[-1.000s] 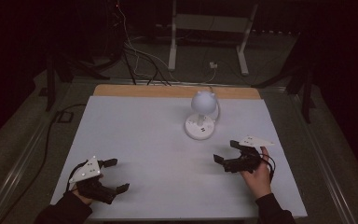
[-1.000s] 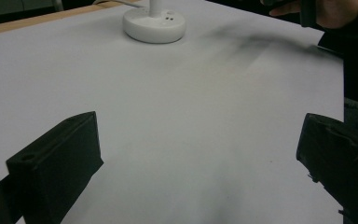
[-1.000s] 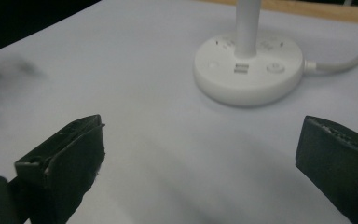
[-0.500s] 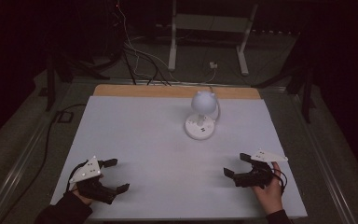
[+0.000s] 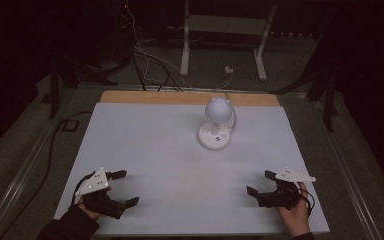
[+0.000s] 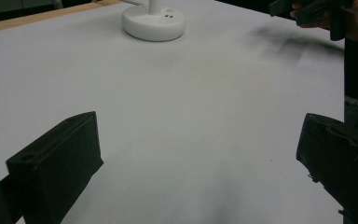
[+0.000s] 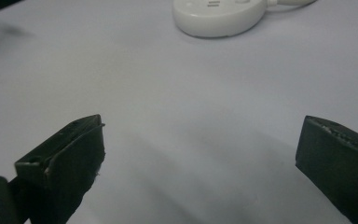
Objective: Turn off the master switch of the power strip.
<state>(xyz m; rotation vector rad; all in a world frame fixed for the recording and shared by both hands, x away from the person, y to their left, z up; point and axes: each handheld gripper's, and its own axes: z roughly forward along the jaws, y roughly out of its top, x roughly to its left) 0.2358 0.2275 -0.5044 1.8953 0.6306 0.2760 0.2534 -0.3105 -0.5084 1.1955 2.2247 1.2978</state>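
The left gripper (image 5: 122,189) sits low at the near left of the white table (image 5: 145,145), jaws spread wide and empty; the right gripper (image 5: 260,183) mirrors it at the near right, just as wide. The little white lamp (image 5: 216,124) stands well apart, toward the far side. Nothing looks started; I'd guess reaching forward for the lamp comes next.
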